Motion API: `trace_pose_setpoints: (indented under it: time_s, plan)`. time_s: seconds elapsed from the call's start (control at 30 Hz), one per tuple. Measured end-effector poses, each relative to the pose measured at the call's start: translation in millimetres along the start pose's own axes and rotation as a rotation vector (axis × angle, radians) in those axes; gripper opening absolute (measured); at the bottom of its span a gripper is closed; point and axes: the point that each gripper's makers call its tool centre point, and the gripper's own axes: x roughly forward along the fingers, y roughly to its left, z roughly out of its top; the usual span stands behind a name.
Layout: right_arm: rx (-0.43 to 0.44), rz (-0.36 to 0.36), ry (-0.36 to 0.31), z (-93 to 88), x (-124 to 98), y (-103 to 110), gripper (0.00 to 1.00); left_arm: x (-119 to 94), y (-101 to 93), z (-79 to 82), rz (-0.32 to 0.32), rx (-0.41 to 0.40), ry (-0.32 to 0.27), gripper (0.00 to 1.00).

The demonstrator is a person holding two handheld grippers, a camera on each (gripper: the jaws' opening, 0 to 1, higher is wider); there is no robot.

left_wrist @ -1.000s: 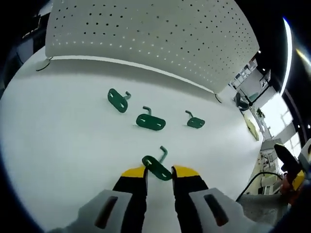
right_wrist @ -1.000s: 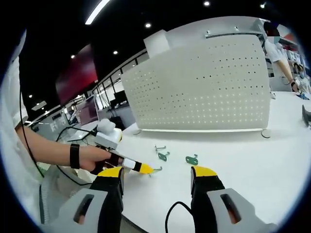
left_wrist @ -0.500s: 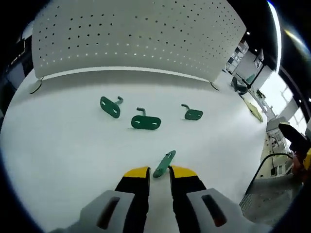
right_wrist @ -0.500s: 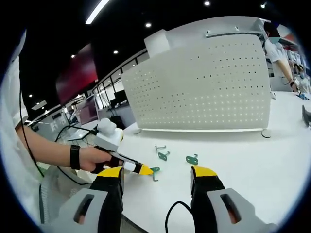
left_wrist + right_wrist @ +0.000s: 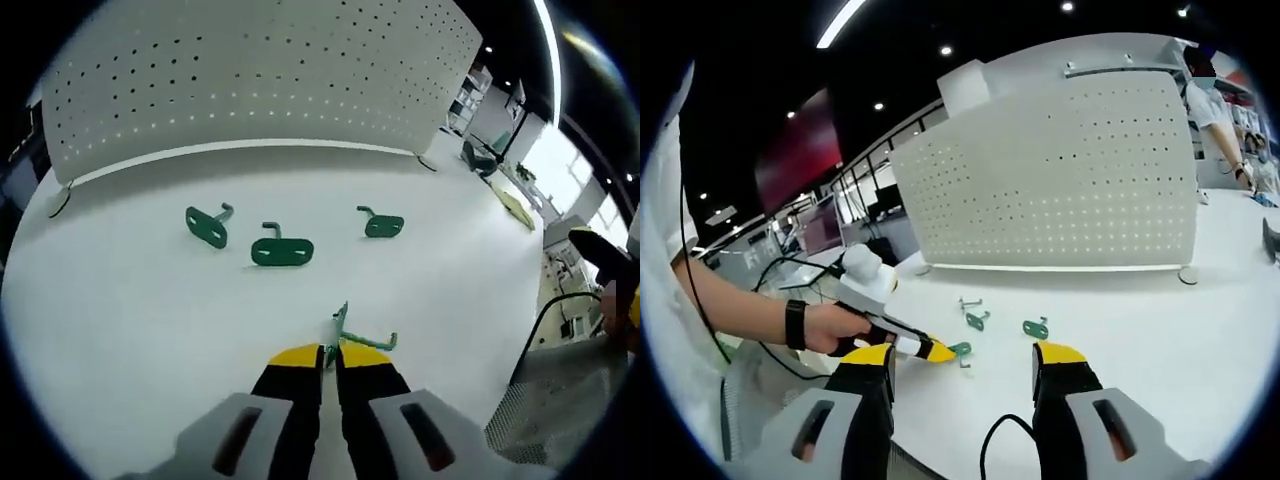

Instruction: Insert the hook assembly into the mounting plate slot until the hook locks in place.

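Note:
My left gripper (image 5: 331, 352) is shut on a green hook assembly (image 5: 343, 330), which stands on edge with its wire hook pointing right, just above the white table (image 5: 120, 320). The white perforated mounting plate (image 5: 250, 80) stands upright at the back. In the right gripper view a hand holds the left gripper (image 5: 910, 343) low over the table with the green hook (image 5: 960, 350) at its tip. My right gripper (image 5: 970, 353) hangs open near the table's front edge, nothing between its fingers. The plate (image 5: 1060, 180) rises behind.
Three more green hooks (image 5: 207, 226), (image 5: 281, 250), (image 5: 381, 224) lie in a row between the held hook and the plate. The right gripper (image 5: 605, 275) shows at the table's right edge. A person (image 5: 1215, 100) stands behind the plate on the right.
My left jaws have shut on the hook, which lay flat between them a second ago and now stands on edge. The right gripper has stayed put.

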Motion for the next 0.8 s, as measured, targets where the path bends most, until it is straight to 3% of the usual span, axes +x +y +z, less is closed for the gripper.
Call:
trace_pose_setpoints:
  time_s: [0.3, 0.8]
  plan:
    - [-0.011, 0.006, -0.001, 2.8, 0.7, 2.3, 0.55, -12.4, -7.7, 1.5, -0.036, -0.042, -0.045, 0.04]
    - [-0.024, 0.05, -0.01, 12.0, 9.2, 15.4, 0.48, -43.2, -35.2, 28.1, -0.125, -0.052, -0.184, 0.04]
